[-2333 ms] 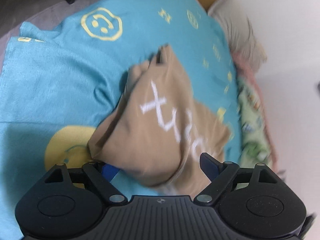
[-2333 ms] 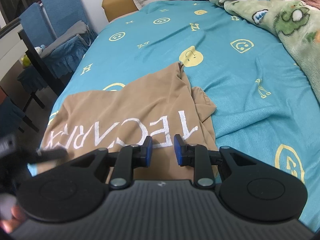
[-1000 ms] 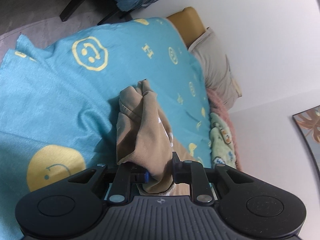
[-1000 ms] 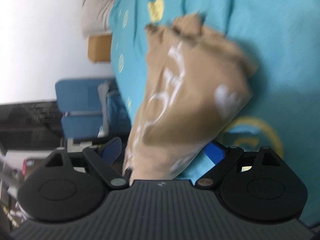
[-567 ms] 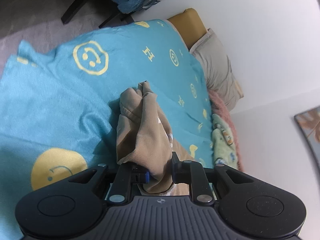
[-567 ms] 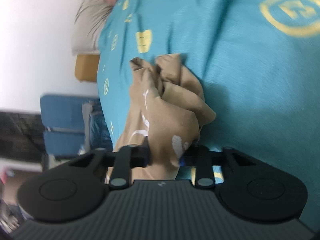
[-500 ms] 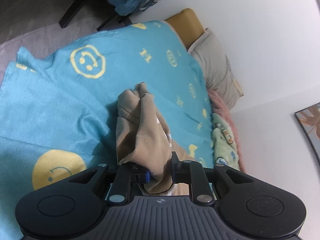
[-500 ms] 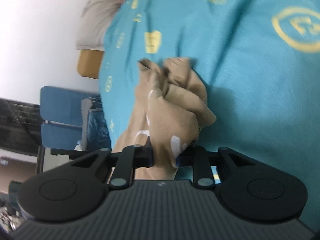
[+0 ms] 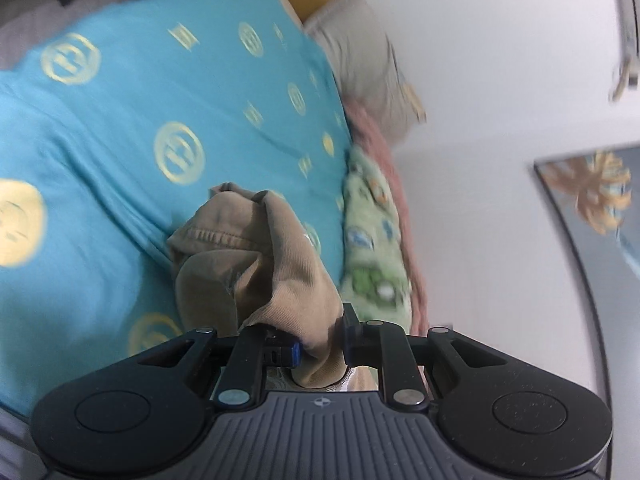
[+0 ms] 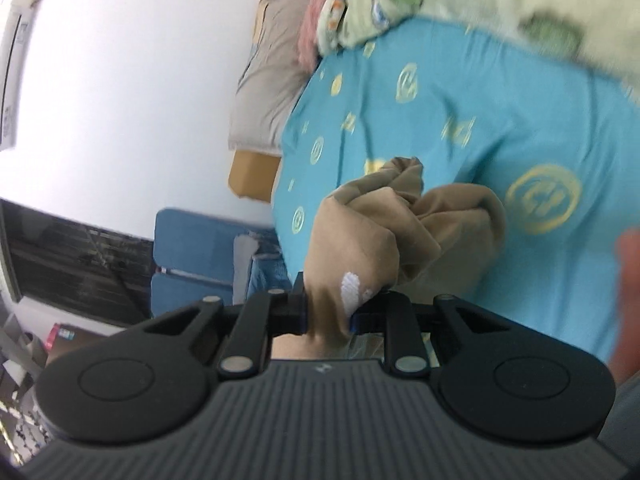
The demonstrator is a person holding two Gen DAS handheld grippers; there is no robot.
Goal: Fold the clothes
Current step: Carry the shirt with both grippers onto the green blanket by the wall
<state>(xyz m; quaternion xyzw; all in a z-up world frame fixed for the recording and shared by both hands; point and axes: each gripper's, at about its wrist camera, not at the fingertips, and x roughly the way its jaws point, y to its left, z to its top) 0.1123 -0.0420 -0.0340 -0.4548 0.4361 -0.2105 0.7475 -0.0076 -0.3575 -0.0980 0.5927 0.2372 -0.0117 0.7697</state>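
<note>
With the left gripper (image 9: 320,346) and the right gripper (image 10: 328,314) each clenched on a bunched fold of the tan shirt (image 9: 256,264), held up over the teal bedspread (image 9: 120,120), the thick wads could slip free or drop crumpled rather than flat.

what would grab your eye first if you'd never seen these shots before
The bunched tan garment, pinched in both the left gripper and the right gripper, fills the middle of each view. Behind it spreads the bright turquoise bedsheet with yellow emblems, and a green cartoon blanket lies along its far edge.
</note>
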